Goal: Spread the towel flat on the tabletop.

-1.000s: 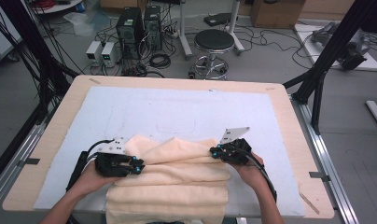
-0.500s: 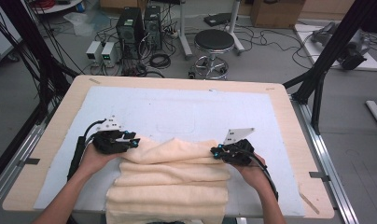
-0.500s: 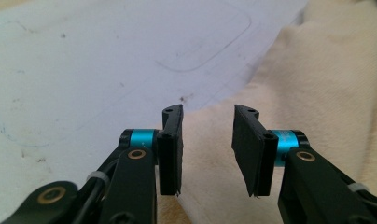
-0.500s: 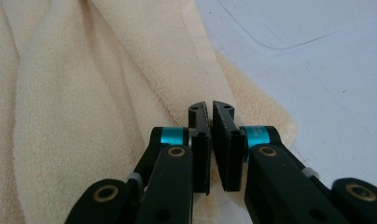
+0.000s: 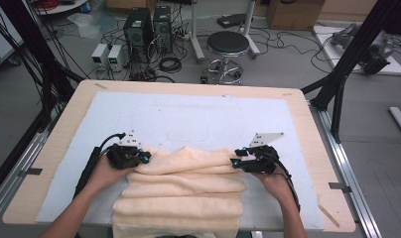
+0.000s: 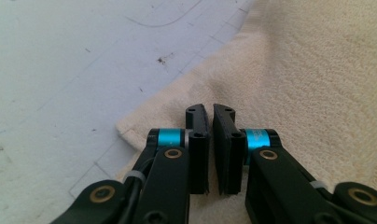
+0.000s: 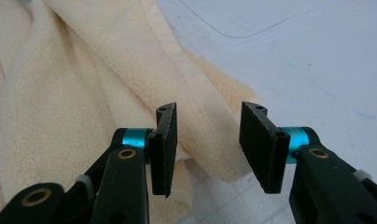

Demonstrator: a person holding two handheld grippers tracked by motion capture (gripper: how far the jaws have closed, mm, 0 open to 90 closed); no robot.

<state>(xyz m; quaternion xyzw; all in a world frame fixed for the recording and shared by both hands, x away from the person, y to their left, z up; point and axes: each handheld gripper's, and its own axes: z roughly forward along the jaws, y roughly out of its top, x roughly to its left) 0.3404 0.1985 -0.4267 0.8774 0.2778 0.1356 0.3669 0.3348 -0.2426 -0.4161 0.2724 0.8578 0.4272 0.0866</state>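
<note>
Cream towel folded on white mat, no readable writing

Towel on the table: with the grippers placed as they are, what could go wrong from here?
1. The left gripper is shut with no cloth visible between its pads, so it may lift without the towel.
2. The right gripper, whose jaws have just been opening, straddles the towel's corner unpinched; that side could slump.
3. The near end hangs over the table edge and might drag the folds off.
</note>
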